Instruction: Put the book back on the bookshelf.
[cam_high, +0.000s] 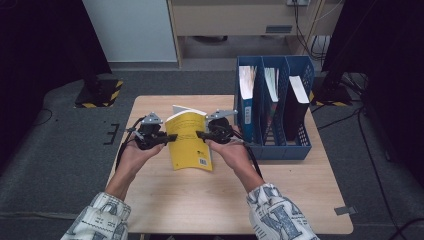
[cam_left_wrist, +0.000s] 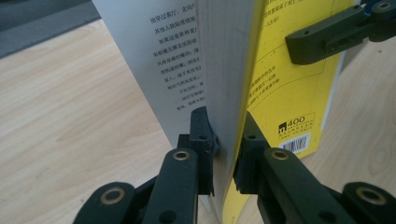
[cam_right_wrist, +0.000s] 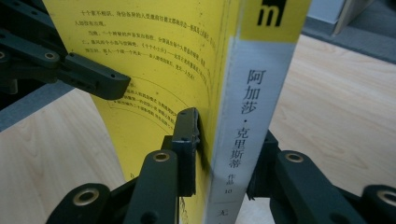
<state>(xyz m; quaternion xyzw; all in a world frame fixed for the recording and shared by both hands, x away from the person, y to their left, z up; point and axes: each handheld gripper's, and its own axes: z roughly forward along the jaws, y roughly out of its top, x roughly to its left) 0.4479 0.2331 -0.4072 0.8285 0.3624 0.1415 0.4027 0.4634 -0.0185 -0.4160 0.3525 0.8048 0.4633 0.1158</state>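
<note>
High view: yellow paperback (cam_high: 189, 142) is held up off the wooden table (cam_high: 210, 200) between both grippers, left gripper (cam_high: 167, 138) on its left edge, right gripper (cam_high: 201, 134) on its right edge. Step in hand looks like the lift and carry of the book. The blue file rack (cam_high: 274, 107) stands just right of the right hand, with three slots, each already holding something upright. Next move probably calls for swinging the book right and lining it up over a slot; the near slot has a white-topped binder, so room there looks tight. Table left and in front of the book is open, and the rack's wall is close to the right wrist, so watch that

Left gripper view: jaws clamped nearly shut on the page-edge side of the paperback (cam_left_wrist: 233, 65), one pad on the grey-white cover face, the other on the yellow back cover. Barcode is low on the yellow face. The right gripper's jaw (cam_left_wrist: 322, 39) presses the far edge. Book's bottom corner hangs clear above the wood

Right gripper view: jaws closed on the spine side (cam_right_wrist: 254, 121), pads either side of the grey spine with black printed characters. The left gripper's jaw (cam_right_wrist: 88, 77) bites the yellow cover opposite. Grip sits low on the book, so it could tip when one side lets go
</note>
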